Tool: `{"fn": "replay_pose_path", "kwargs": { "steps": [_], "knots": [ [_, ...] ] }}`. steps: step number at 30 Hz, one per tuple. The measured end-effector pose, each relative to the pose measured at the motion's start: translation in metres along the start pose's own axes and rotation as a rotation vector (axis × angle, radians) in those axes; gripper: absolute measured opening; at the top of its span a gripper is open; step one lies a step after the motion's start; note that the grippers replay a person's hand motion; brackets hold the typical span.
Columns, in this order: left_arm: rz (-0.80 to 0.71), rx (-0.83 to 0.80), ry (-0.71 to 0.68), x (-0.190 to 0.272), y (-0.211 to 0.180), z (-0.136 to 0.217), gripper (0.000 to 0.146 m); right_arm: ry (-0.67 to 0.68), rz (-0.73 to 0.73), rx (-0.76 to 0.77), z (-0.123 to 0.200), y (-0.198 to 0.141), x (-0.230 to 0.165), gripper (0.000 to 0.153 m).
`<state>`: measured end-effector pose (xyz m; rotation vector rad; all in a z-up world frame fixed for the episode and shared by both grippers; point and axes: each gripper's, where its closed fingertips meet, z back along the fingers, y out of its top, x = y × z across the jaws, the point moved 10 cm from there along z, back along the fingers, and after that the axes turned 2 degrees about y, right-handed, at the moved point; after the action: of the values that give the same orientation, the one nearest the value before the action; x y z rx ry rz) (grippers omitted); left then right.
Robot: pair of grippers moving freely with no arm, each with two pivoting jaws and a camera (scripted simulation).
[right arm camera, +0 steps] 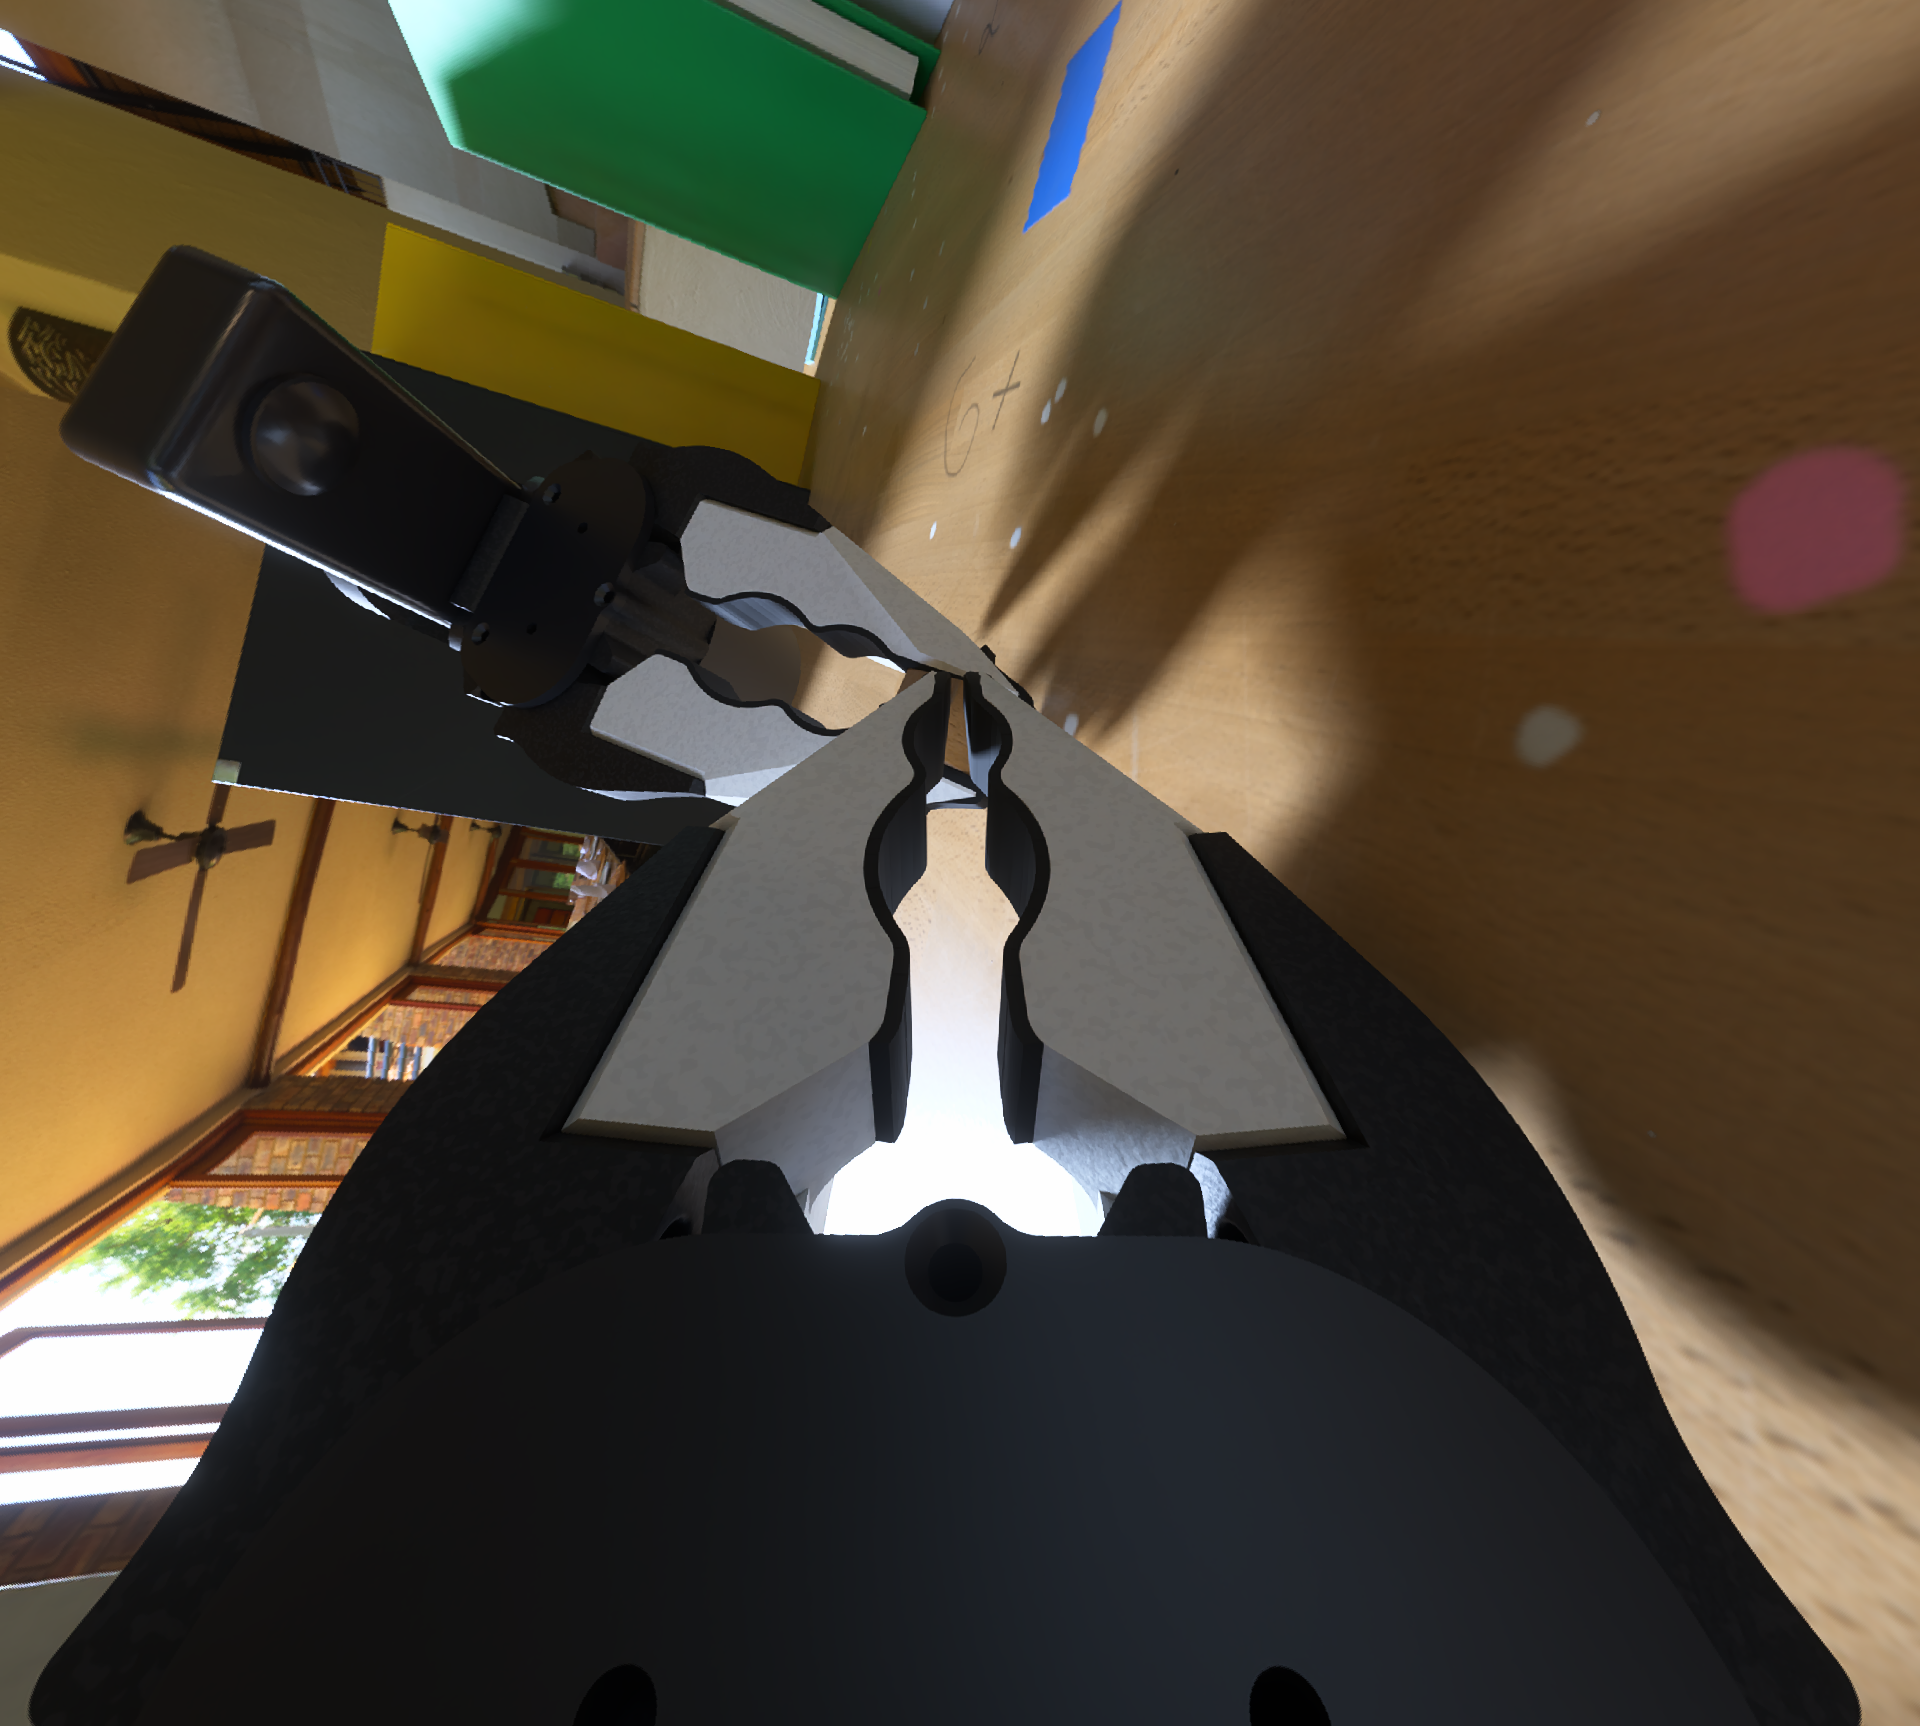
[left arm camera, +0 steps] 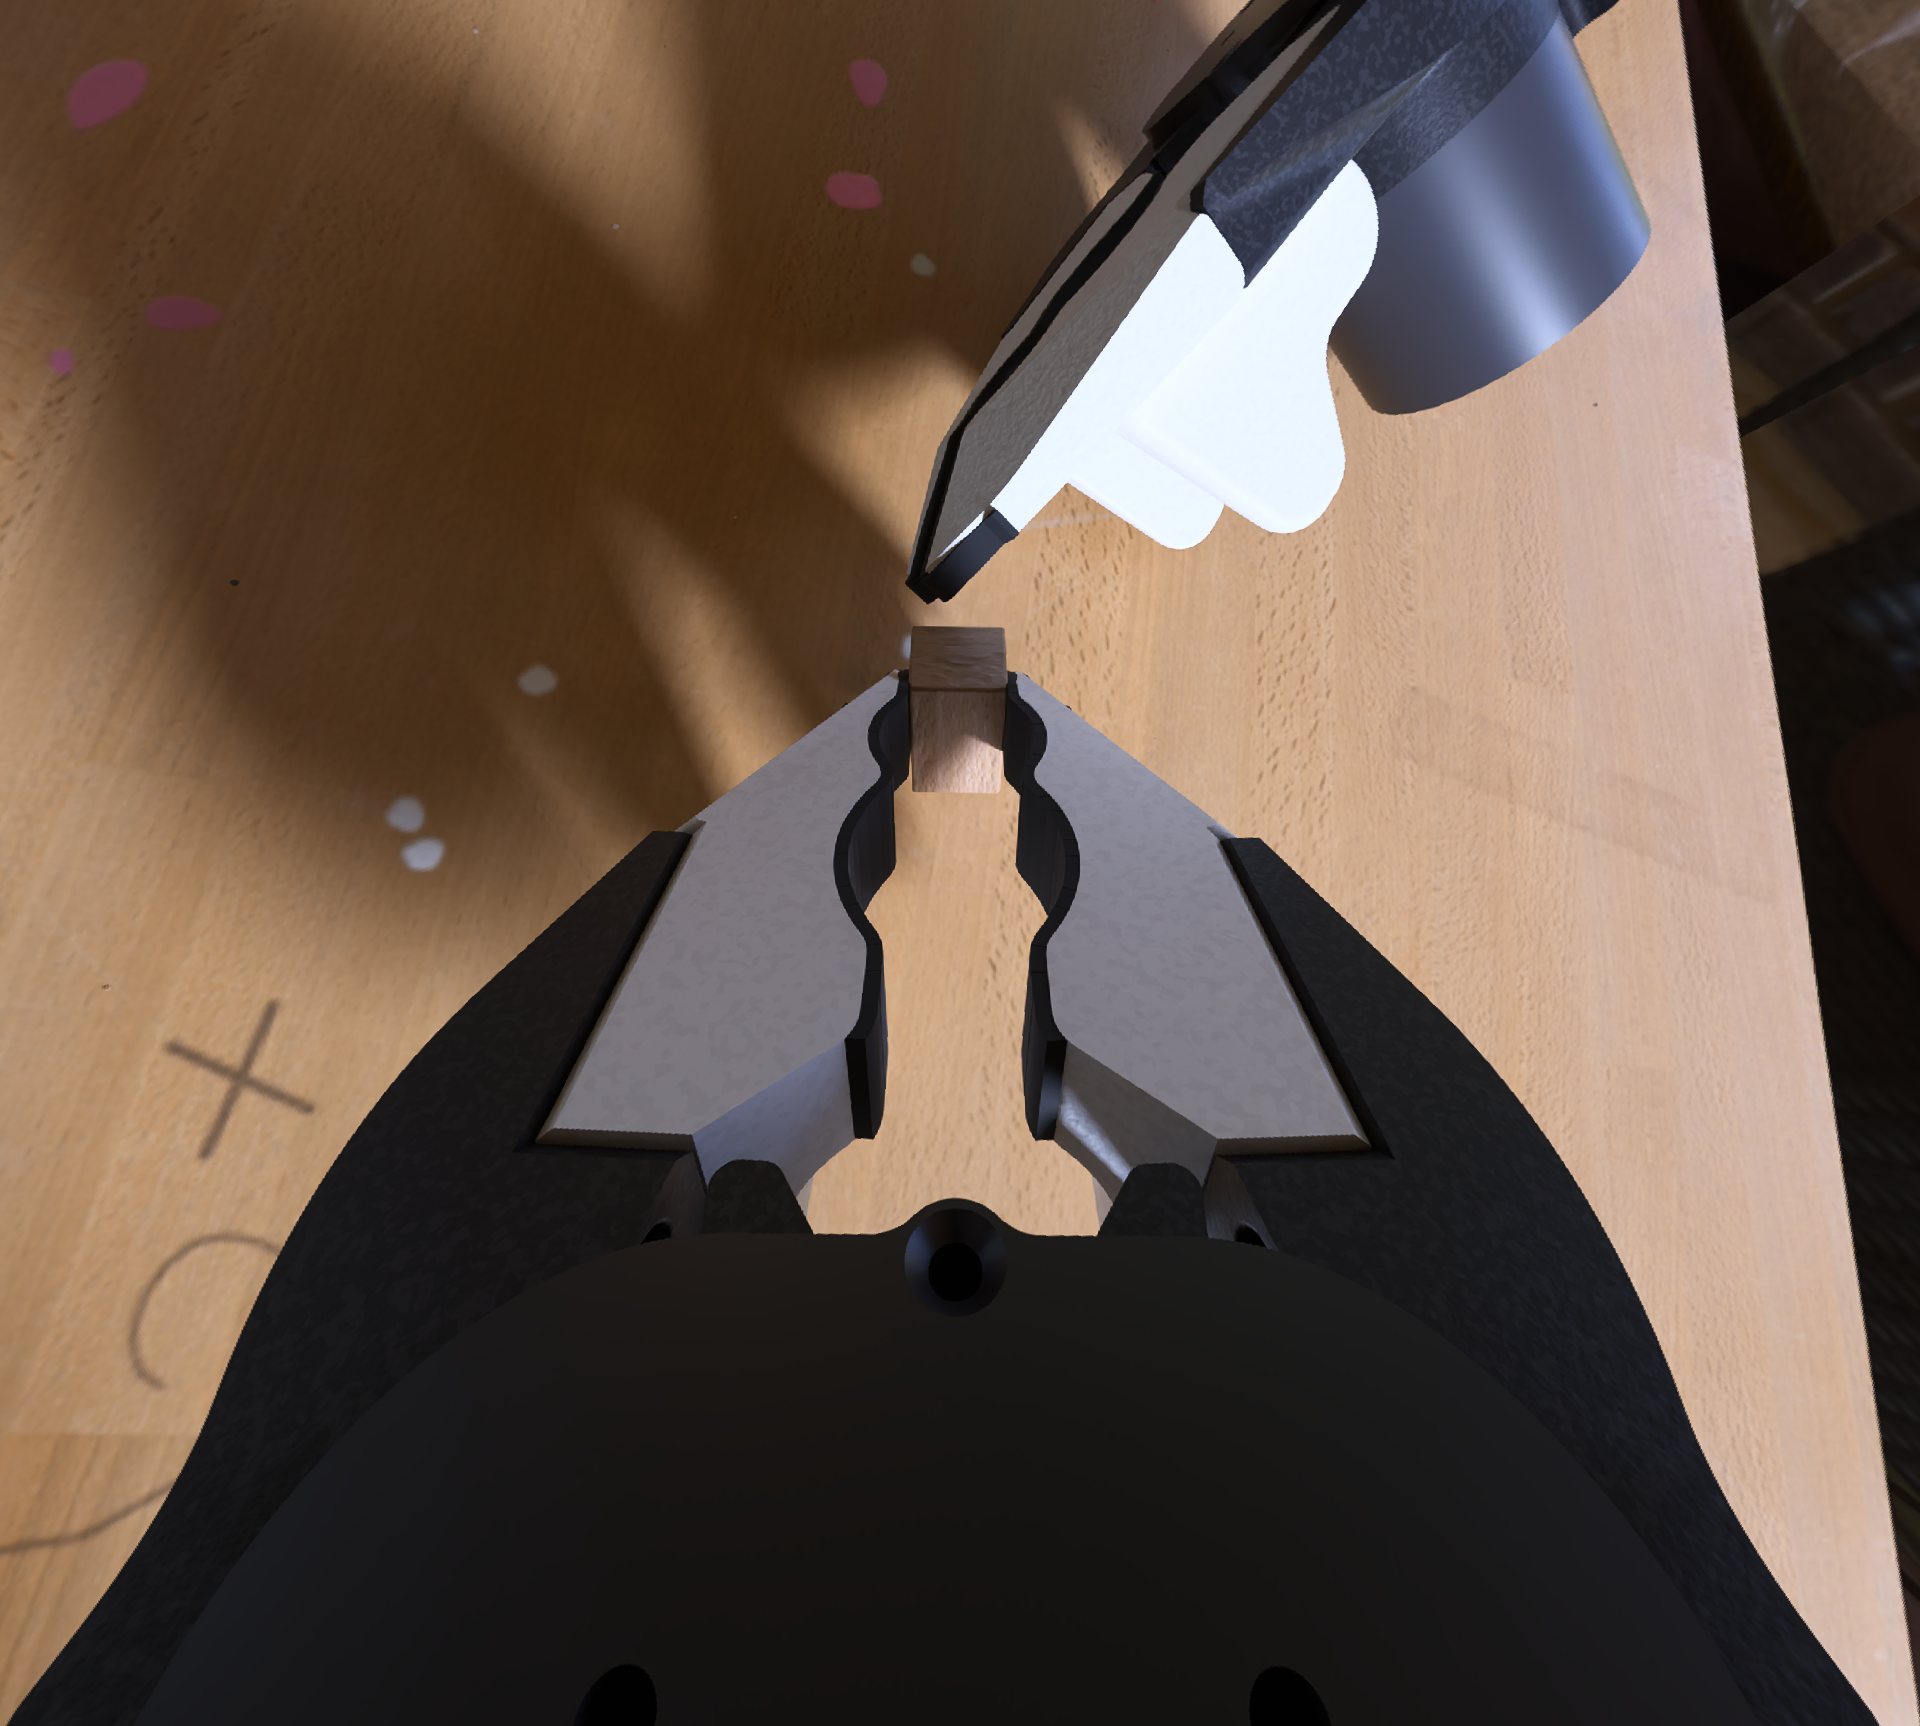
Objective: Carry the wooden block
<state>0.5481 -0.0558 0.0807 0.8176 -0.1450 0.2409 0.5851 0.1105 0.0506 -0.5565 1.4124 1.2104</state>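
Observation:
The wooden block (left arm camera: 956,746) is a small pale cube, held between the fingertips of my left gripper (left arm camera: 958,687), which is shut on it above the wooden table (left arm camera: 1351,897). I cannot tell whether the block touches the table. My right gripper (left arm camera: 940,580) reaches in from the upper right, jaws together, with its tip just beyond the block and a small gap between them. In the right wrist view my right gripper (right arm camera: 956,689) is shut and empty, tip to tip with the left gripper (right arm camera: 904,668). The block is hidden there.
The table's right edge (left arm camera: 1766,741) runs close to both grippers. A green board (right arm camera: 644,87), white books and a yellow box (right arm camera: 582,357) stand along the table's far side. A blue patch (right arm camera: 1075,107), pink spots (left arm camera: 854,190) and pencil marks lie on the wood.

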Motion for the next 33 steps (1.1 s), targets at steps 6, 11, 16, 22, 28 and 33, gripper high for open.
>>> {"fn": "replay_pose_path", "kwargs": {
  "steps": [6,11,16,22,28,33],
  "knots": [
    [0.047,0.001,-0.039,-0.004,0.003,-0.004,0.016,-0.020,0.004,0.009,0.004,0.003,0.002,0.003],
    [0.034,-0.007,-0.028,-0.001,0.007,-0.007,0.016,0.022,-0.020,0.063,0.008,0.004,0.003,0.002],
    [0.023,-0.009,0.075,-0.001,0.006,-0.003,0.016,0.039,-0.007,0.116,0.010,0.005,0.003,0.002],
    [-0.055,-0.026,0.361,0.000,-0.002,0.017,0.016,0.067,0.115,0.165,0.003,-0.001,-0.008,0.002],
    [-0.016,0.013,0.468,-0.007,-0.006,0.035,0.016,0.176,0.064,0.222,-0.013,0.000,-0.012,0.002],
    [0.034,0.117,0.669,-0.020,-0.010,0.036,0.016,0.148,0.120,0.275,-0.034,0.016,-0.017,0.001]
  ]
}}
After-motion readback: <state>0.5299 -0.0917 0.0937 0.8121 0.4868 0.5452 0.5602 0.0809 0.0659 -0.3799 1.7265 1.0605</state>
